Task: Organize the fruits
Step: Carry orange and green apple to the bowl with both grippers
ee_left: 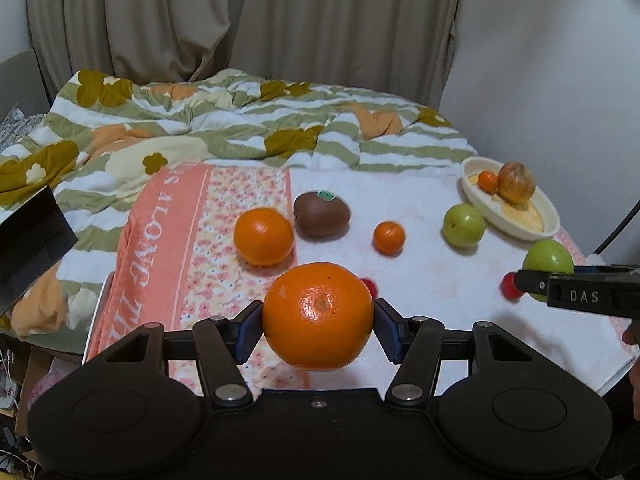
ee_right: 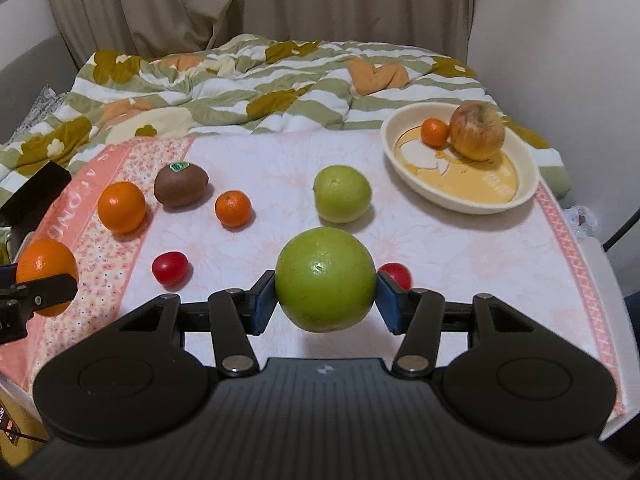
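You have a fruit in each gripper: the left gripper [ee_left: 319,316] has its jaws closed on the big orange [ee_left: 319,316], and the right gripper [ee_right: 325,297] has its jaws closed on a green apple [ee_right: 325,280]. Both fruits look clear of the cloth [ee_right: 260,168], so the step in hand seems to be the carry, not the pick.

The likely goal is the dish [ee_right: 516,200], at about 1 o'clock in the right wrist view, which already holds a red apple [ee_right: 477,131] and a small mandarin [ee_right: 435,132]. Your next move calls for taking the green apple over its near rim and opening only once it sits low inside (round fruit will roll on that shallow slope). Bring the orange in after, so the two grippers do not crowd each other.

On the cloth there are an orange [ee_right: 121,207] and a kiwi [ee_right: 181,185] at 10 o'clock, a mandarin [ee_right: 233,209], a second green apple [ee_right: 342,194] at 12, and two cherry tomatoes [ee_right: 170,267] near the jaws.

The surface is a bed, not a desk: a soft pink floral cloth, a rumpled striped quilt [ee_right: 240,80] behind, curtains [ee_right: 240,0] and a white wall [ee_right: 560,20] beyond.
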`<state>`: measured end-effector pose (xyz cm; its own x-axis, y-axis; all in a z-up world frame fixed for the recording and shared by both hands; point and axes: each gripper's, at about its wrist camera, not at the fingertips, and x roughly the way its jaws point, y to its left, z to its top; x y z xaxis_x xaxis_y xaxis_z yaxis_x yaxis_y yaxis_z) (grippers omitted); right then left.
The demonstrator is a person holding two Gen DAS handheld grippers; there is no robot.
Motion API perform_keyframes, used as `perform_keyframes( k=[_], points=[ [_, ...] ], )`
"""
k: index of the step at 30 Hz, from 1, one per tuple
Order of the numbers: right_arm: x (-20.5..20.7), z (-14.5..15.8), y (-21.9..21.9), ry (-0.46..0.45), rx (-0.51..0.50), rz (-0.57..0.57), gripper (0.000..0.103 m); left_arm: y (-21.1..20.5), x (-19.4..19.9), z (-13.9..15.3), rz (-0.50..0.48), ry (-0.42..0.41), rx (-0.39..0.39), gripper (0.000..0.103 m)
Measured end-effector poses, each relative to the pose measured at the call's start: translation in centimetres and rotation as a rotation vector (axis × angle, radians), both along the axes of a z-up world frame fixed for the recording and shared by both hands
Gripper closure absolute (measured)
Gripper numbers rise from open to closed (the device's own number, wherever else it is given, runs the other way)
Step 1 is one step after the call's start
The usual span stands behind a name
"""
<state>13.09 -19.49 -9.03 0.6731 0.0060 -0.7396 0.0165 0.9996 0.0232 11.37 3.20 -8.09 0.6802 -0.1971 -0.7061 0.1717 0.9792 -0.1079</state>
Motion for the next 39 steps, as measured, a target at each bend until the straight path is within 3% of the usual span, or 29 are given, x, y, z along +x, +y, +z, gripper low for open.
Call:
perform_keyframes(
  k=[8, 18, 30, 39],
  points=[
    [-1.4, 3.1, -4.0, -0.042, 0.005, -0.007, 0.035, -3.4, -0.4, 2.9, -0.021, -0.053, -0.003, 0.040],
    [-0.3, 5.1, -12.3, -0.075, 0.013, 0.082, 0.035, -11.4, -0.2, 5.1, 0.033, -0.102, -0.018, 0.040],
    [5.5, 3.5, -21.2, -0.075, 0.043, 0.179, 0.035, -21.4, 4.0, 3.9, 0.078, -0.091, -0.034, 0.040],
    [9.8, 1.3, -24.8, -0.051, 0.068, 0.176, 0.035, -26.9, 9.0, 1.4, 0.015, -0.057, -0.001, 0.040]
  ],
)
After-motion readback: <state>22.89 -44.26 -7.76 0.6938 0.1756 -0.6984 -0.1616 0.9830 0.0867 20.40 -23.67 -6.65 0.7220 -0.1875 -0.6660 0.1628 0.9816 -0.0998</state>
